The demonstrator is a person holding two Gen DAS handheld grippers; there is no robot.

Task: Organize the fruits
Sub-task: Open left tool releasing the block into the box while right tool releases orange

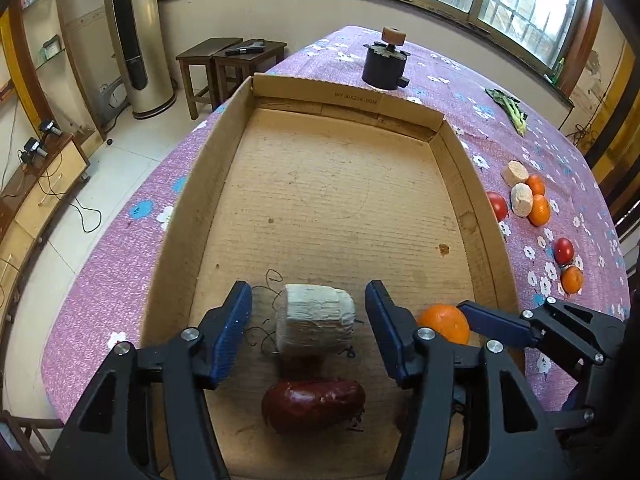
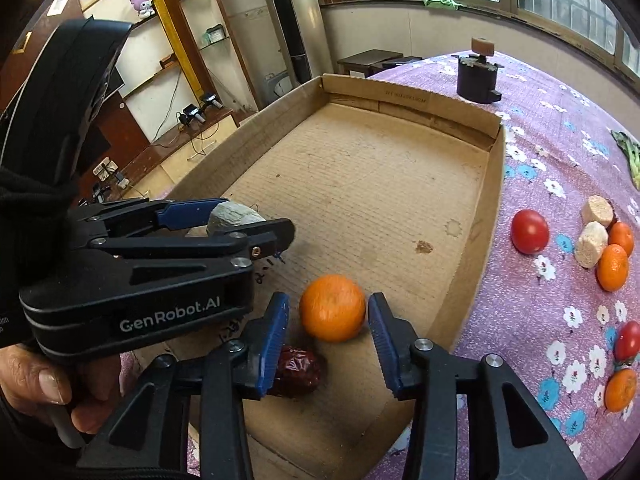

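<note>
A shallow cardboard box (image 1: 224,184) (image 2: 486,216) lies on the purple flowered table. In its near end lie a pale ridged chunk (image 1: 316,322) (image 2: 230,216), a dark red date (image 1: 314,404) (image 2: 298,372) and an orange (image 1: 446,322) (image 2: 333,307). My left gripper (image 1: 308,312) (image 2: 240,220) is open, its blue pads either side of the pale chunk without touching it. My right gripper (image 2: 328,320) is open around the orange, which rests on the box floor; one of its fingers (image 1: 492,322) shows in the left wrist view.
On the cloth right of the box lie tomatoes (image 2: 529,231) (image 1: 497,206), small oranges (image 2: 612,267) (image 1: 539,210) and pale cork-like pieces (image 2: 591,245) (image 1: 522,199). A dark pot (image 1: 385,65) (image 2: 477,76) stands beyond the box. Green vegetable (image 1: 512,110) lies far right.
</note>
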